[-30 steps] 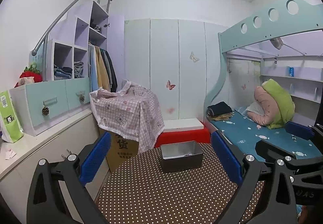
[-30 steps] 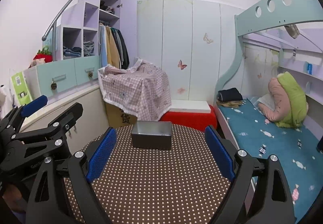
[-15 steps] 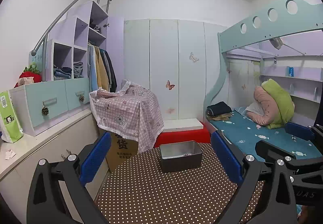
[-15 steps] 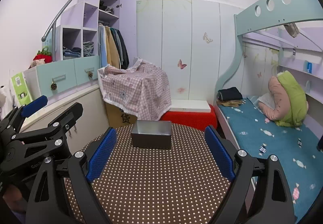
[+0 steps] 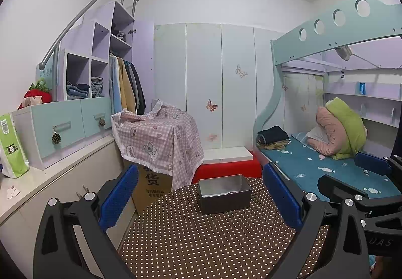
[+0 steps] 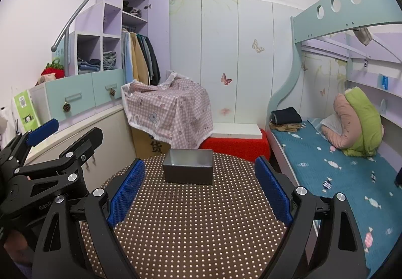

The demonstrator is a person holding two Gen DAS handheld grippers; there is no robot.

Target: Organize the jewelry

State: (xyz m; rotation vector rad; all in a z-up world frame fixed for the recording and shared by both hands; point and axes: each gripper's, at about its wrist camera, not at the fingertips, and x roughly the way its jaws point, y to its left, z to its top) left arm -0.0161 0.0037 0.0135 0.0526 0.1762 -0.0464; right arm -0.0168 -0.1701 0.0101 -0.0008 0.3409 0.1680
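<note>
While held above the near part of the polka-dot surface (image 5: 206,241), left tongs (image 5: 201,193) spread wide, blue pads (image 5: 118,197) well apart, nothing between them. Right tongs (image 6: 199,187) likewise released, pads (image 6: 272,189) far apart and empty, raised over the same brown dotted surface (image 6: 196,223). From the left wrist view, right tongs (image 5: 369,166) seen at the right edge, over the bed; from the right wrist view, left tongs (image 6: 45,130) seen at the left edge, near the white counter.

Toward the far edge of the surface, a grey metal box (image 5: 224,193), open at the top, standing upright and apart from both tongs. Inside it, against the near wall, a few small dark jewelry pieces (image 5: 232,192), too small to tell apart. From the right wrist view, only the box's outer wall and rim (image 6: 188,169) visible, contents hidden.

Beyond the surface: a red bench (image 6: 236,144) with a white board on top, a cardboard carton (image 5: 152,184) draped with a pink checked cloth (image 5: 158,138). To the right, a bunk bed (image 6: 339,166) with a teal sheet and a green and pink pillow roll (image 6: 356,120).
</note>
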